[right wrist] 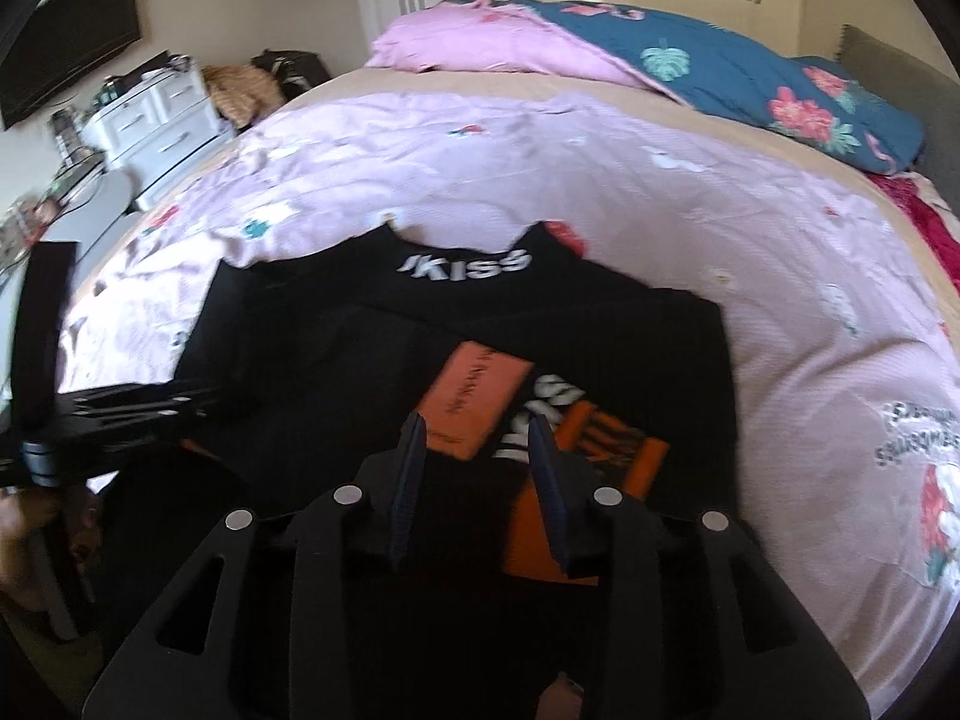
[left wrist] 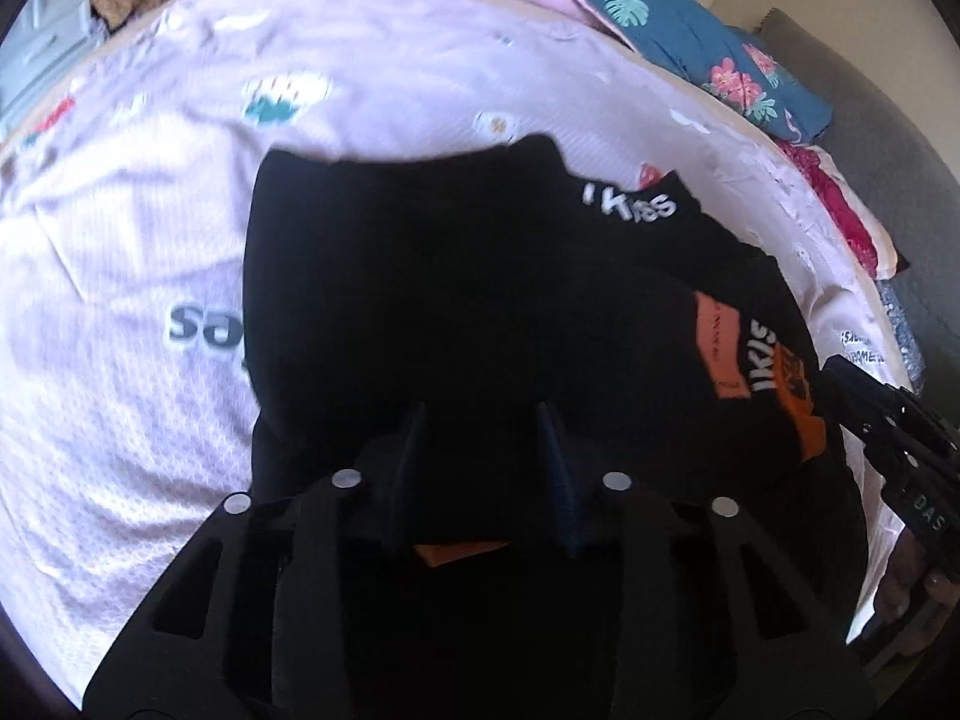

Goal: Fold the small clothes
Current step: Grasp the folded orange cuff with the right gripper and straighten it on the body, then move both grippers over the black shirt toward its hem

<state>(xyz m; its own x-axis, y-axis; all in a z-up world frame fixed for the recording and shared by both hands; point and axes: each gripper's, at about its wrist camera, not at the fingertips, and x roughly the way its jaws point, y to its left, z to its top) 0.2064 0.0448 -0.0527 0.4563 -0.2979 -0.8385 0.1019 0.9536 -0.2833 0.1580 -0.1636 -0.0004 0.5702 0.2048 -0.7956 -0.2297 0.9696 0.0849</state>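
A small black garment (left wrist: 456, 300) with white "KISS" lettering and orange patches lies partly folded on the pink bedsheet (left wrist: 120, 420). It also shows in the right wrist view (right wrist: 372, 372). My left gripper (left wrist: 483, 414) sits over the garment's near edge with its fingers apart and black cloth between them. My right gripper (right wrist: 477, 426) sits over the orange patch (right wrist: 474, 402), fingers apart. The right gripper shows at the right edge of the left wrist view (left wrist: 888, 420). The left gripper shows at the left of the right wrist view (right wrist: 120, 402).
A pink and blue floral duvet (right wrist: 690, 60) is bunched at the far side of the bed. A white drawer unit (right wrist: 156, 114) and a wall TV (right wrist: 78, 30) stand to the left. A grey headboard (right wrist: 888, 60) is at the right.
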